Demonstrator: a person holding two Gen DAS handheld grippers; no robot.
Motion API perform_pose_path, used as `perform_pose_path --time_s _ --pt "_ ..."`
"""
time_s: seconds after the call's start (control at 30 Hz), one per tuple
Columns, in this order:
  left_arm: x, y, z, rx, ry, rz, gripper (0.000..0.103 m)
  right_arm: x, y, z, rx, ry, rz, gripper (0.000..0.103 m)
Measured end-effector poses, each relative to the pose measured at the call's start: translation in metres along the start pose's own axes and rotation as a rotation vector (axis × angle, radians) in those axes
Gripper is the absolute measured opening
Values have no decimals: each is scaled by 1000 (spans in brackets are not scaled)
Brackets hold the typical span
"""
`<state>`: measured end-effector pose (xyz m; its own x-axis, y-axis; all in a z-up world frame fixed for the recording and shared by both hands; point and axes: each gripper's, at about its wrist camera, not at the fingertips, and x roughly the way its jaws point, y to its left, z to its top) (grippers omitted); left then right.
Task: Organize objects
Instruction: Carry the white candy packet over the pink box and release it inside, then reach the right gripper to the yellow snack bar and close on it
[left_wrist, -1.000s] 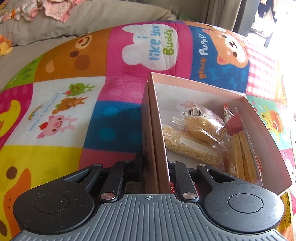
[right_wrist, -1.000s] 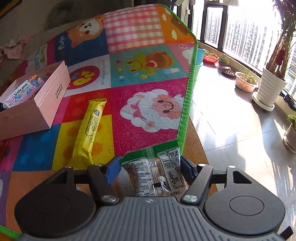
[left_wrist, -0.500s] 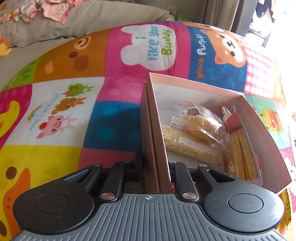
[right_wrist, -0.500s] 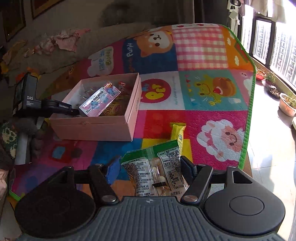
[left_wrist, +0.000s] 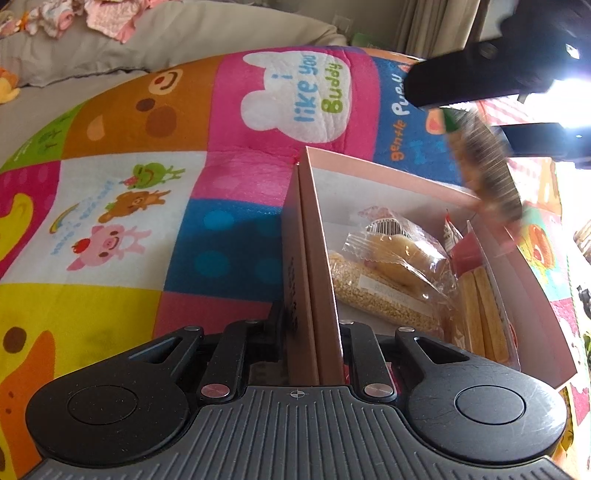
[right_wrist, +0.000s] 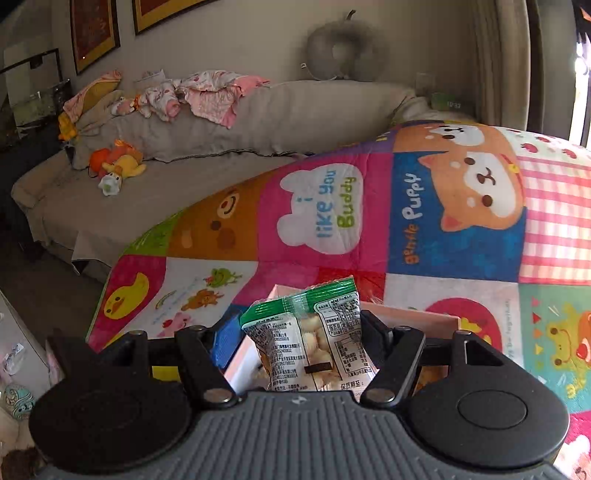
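Snack packet (right_wrist: 310, 339) gripped in the right tongs (right_wrist: 303, 332), held above a pink box (left_wrist: 406, 192) on a patchwork play mat (left_wrist: 147, 184).

The green-topped packet sits clenched between the right fingers, directly over the box's open top. The left tongs (left_wrist: 312, 332) clamp the box's near side wall. Ahead and to their right, inside the box, lie a wrapped bun (left_wrist: 399, 251), a grain bar (left_wrist: 376, 295) and biscuit sticks (left_wrist: 480, 314).
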<state>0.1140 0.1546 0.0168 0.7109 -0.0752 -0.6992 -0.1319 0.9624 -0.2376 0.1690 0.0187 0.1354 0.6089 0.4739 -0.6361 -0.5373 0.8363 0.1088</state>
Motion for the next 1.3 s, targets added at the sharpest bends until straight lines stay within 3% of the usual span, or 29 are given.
perform_pose_path --time_s 0.07,0.23,0.4,0.6,0.73,0.87,0.97,1.17,1.3 --pt "0 -1 -1 2 -3 2 19 16 -1 9 26 23 19 79" --pt "-1 0 -2 -9 -10 0 19 12 -8 7 34 9 14 80" --pt "-1 0 -2 -14 -10 3 19 -24 -20 -25 -58 -36 -105 86" --pt "-1 -3 -2 -24 -9 19 18 -67 -59 -90 -101 -38 -266 93" --pt "-1 -8 -2 -19 -7 42 18 -91 -97 -143 10 22 -325 98" --pt "-1 -11 -2 -11 -4 55 18 -104 -126 -198 167 107 -304 100" --pt "-1 -12 -2 -13 -5 62 18 -110 -136 -229 234 125 -296 100" --pt "-1 -14 -4 -11 -12 70 18 -115 -144 -244 318 67 -278 103" --pt "-2 -15 -6 -2 -19 76 18 -111 -137 -246 278 63 -311 103"
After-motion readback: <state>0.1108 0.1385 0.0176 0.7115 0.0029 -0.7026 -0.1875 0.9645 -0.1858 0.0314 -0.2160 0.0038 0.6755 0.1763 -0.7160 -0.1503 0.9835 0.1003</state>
